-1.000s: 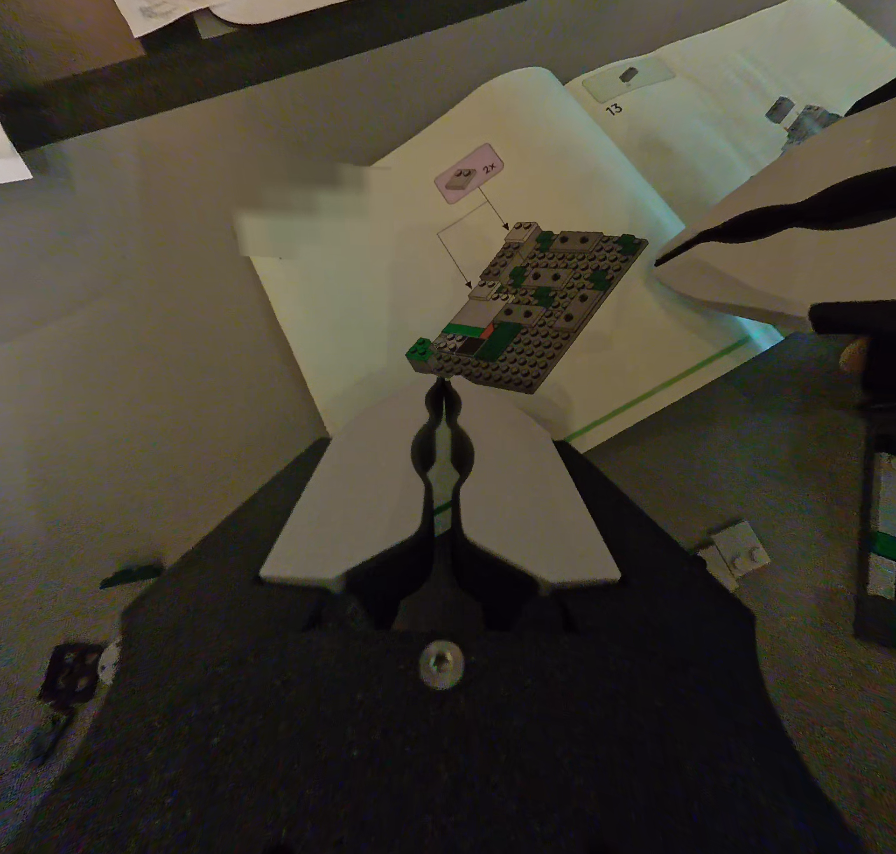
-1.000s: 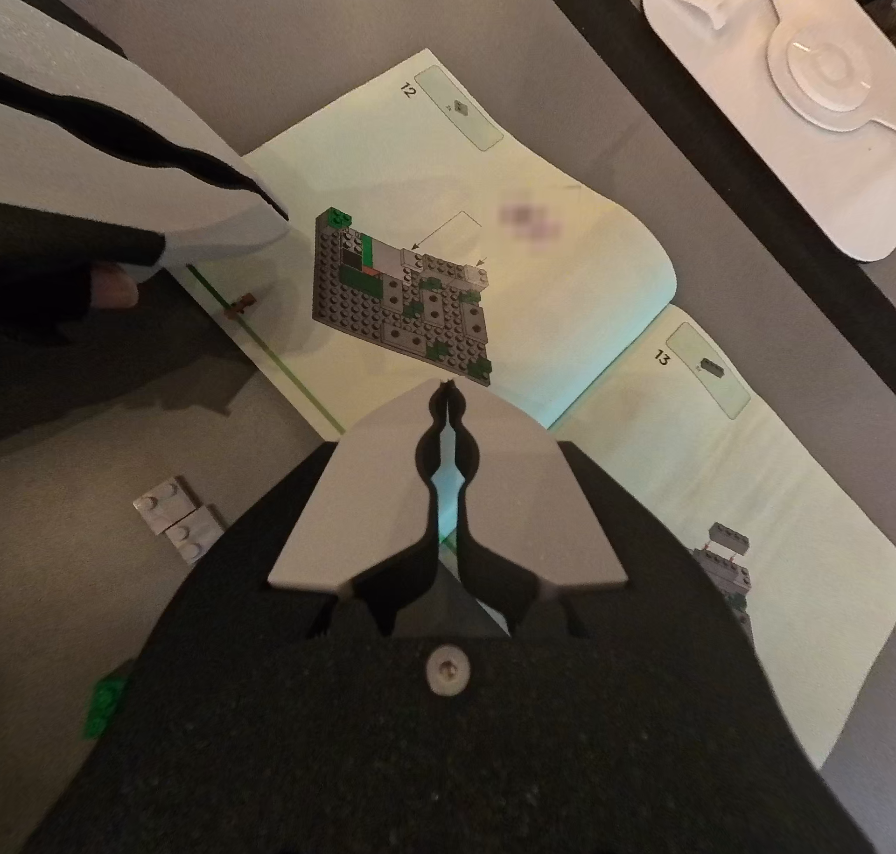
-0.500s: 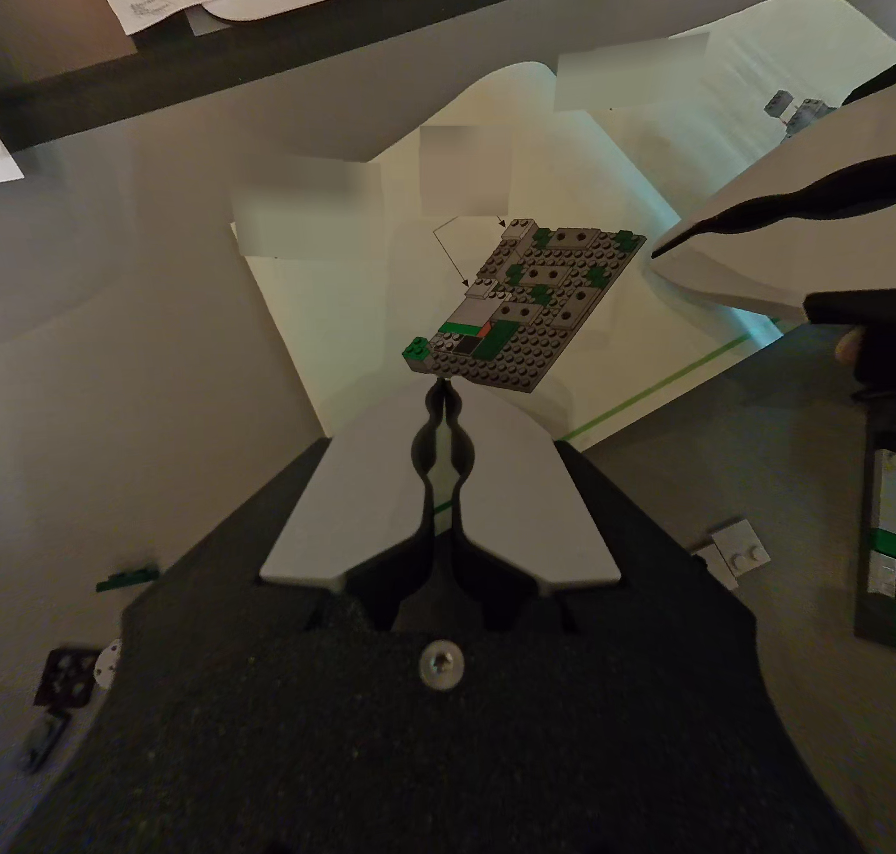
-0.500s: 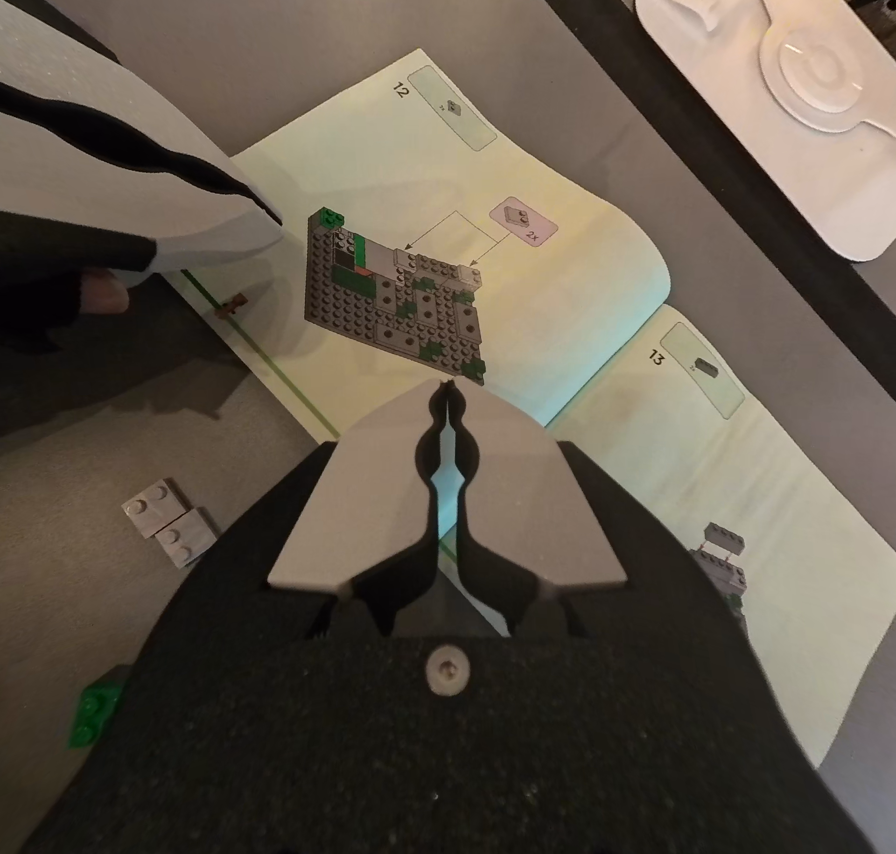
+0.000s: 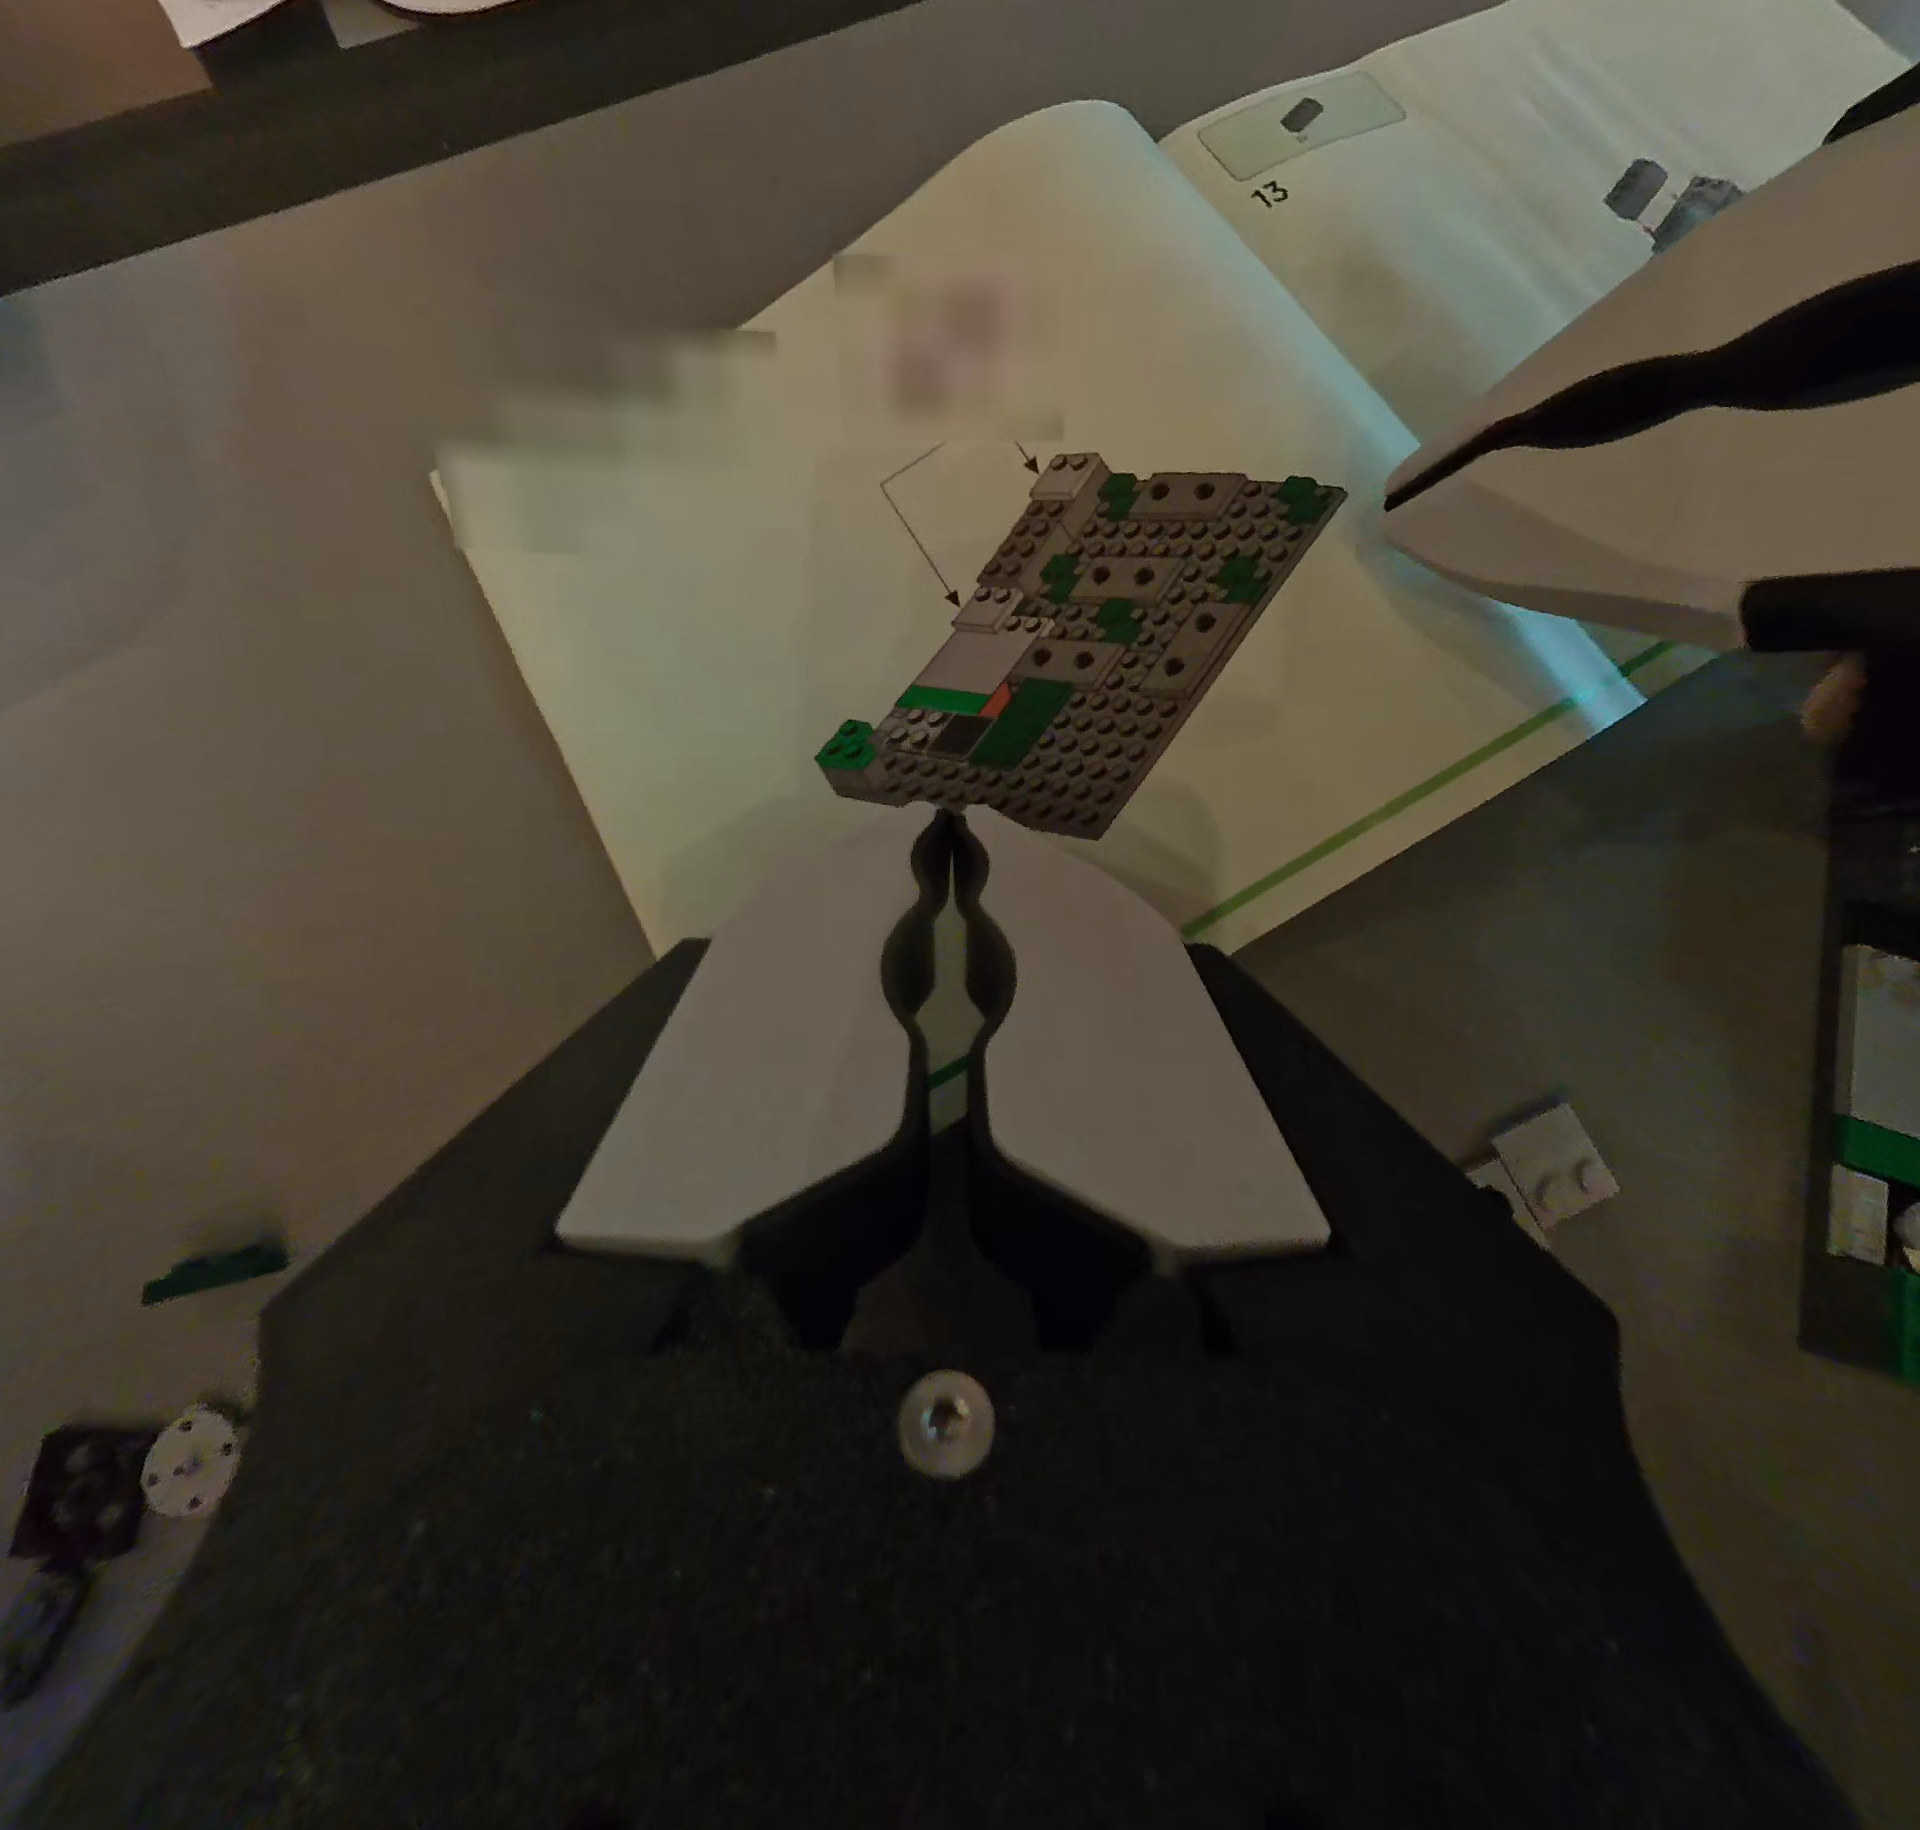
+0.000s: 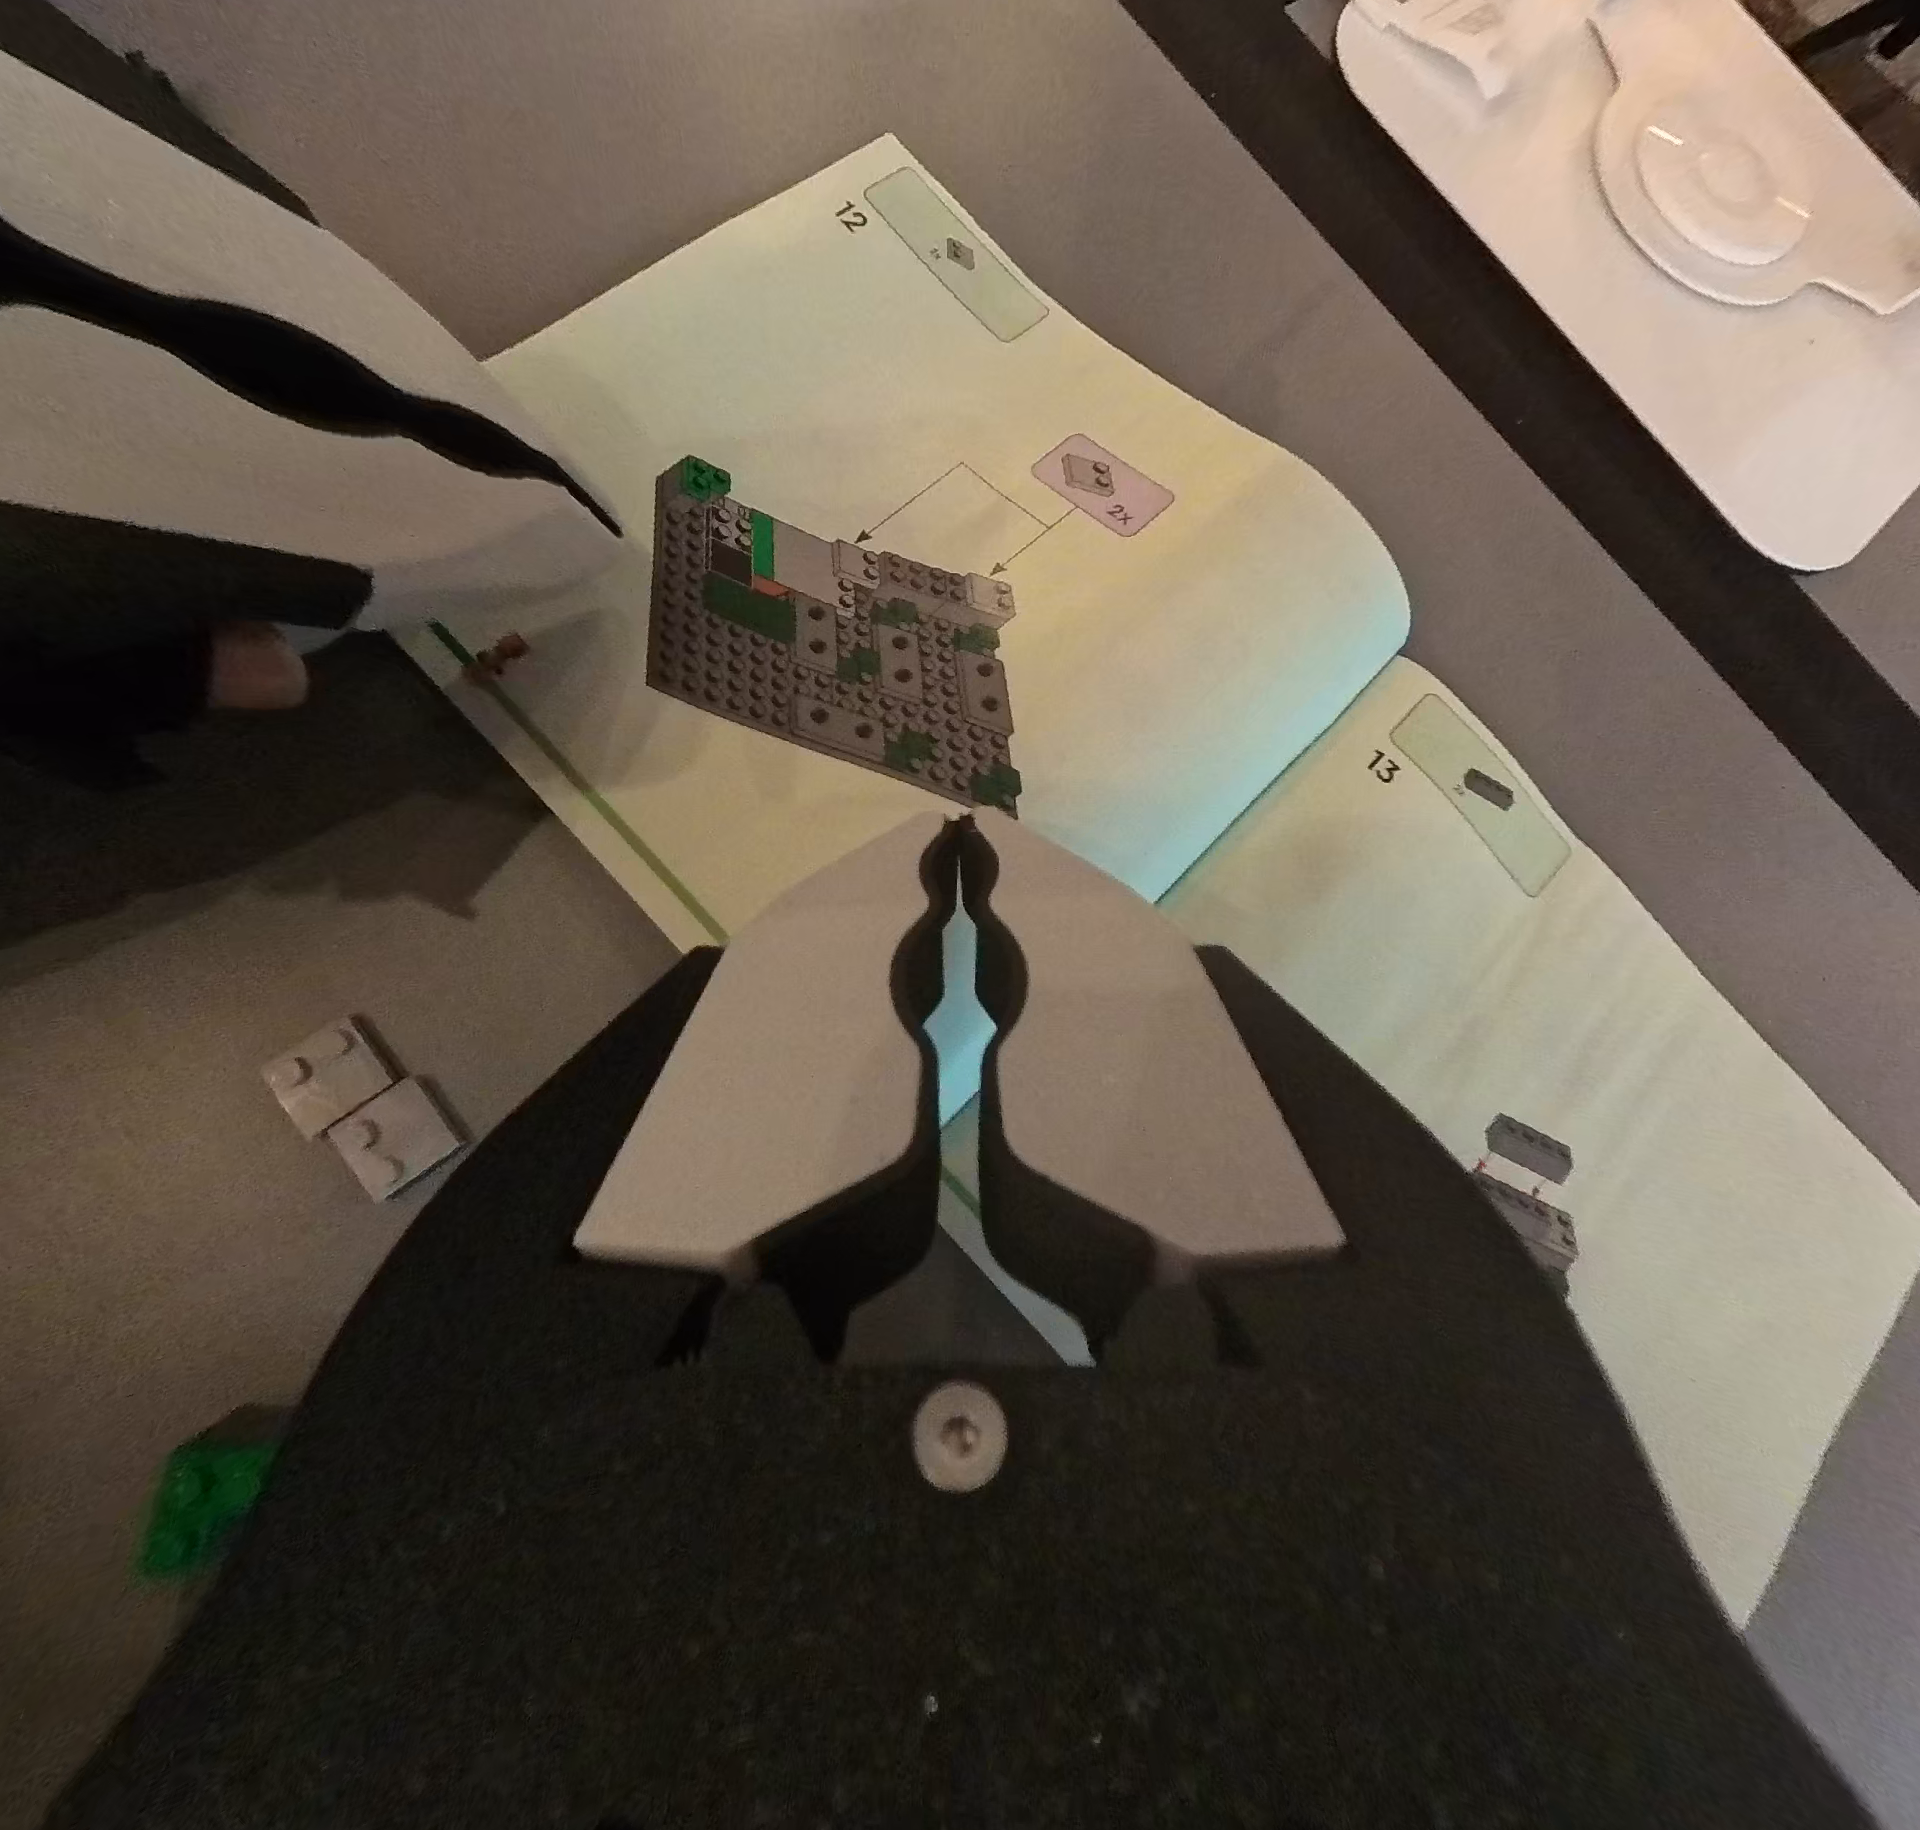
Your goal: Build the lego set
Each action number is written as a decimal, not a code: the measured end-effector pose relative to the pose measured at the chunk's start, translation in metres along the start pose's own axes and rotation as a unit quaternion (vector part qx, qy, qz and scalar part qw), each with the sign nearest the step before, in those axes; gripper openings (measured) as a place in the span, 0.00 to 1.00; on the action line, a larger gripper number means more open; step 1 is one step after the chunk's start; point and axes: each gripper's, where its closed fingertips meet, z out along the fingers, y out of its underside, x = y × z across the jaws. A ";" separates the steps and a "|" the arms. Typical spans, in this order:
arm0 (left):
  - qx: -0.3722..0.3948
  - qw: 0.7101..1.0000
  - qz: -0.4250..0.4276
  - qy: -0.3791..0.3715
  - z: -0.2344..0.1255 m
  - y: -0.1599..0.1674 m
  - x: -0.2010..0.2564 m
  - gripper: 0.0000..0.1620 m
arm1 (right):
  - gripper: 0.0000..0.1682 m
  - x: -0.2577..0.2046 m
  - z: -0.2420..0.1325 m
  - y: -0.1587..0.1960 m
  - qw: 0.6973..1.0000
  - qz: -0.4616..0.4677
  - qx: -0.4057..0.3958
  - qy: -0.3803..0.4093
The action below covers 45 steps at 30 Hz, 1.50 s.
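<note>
An open instruction booklet (image 5: 727,554) lies on the grey table; it also shows in the right wrist view (image 6: 1195,575). Its page carries a printed picture of a grey studded plate with green bits. My left gripper (image 5: 948,819) is shut and empty, its tips over the booklet's near edge. My right gripper (image 6: 958,822) is shut and empty above the same page; it shows in the left wrist view (image 5: 1392,504) at the right. Two light grey 2x2 pieces (image 6: 358,1105) lie on the table left of my right gripper, and show in the left wrist view (image 5: 1553,1162).
A partly built model on a dark plate (image 5: 1870,1136) sits at the right edge. A green piece (image 6: 203,1500) lies lower left. A green plate (image 5: 213,1271), a dark piece (image 5: 78,1500) and a white round part (image 5: 192,1474) lie left. A white tray (image 6: 1662,222) stands beyond a dark strip. The left gripper's tips are roughly 9 centimeters from the right gripper's. From either gripper's tips it is about 15 centimeters to the green piece (image 6: 203,1500).
Both grippers have shifted slightly over the booklet and stayed shut. The booklet and loose pieces have not moved.
</note>
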 end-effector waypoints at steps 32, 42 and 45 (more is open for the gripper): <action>-0.027 0.996 0.082 0.010 0.031 -0.025 -0.003 0.00 | 0.01 0.002 -0.004 -0.007 0.999 0.014 0.038 -0.035; -0.051 0.994 0.092 0.030 0.041 -0.021 0.004 0.00 | 0.01 0.008 -0.005 -0.006 0.998 0.021 0.040 -0.034; -0.051 0.994 0.093 0.029 0.041 -0.021 0.004 0.00 | 0.01 0.007 -0.005 -0.005 0.998 0.020 0.038 -0.035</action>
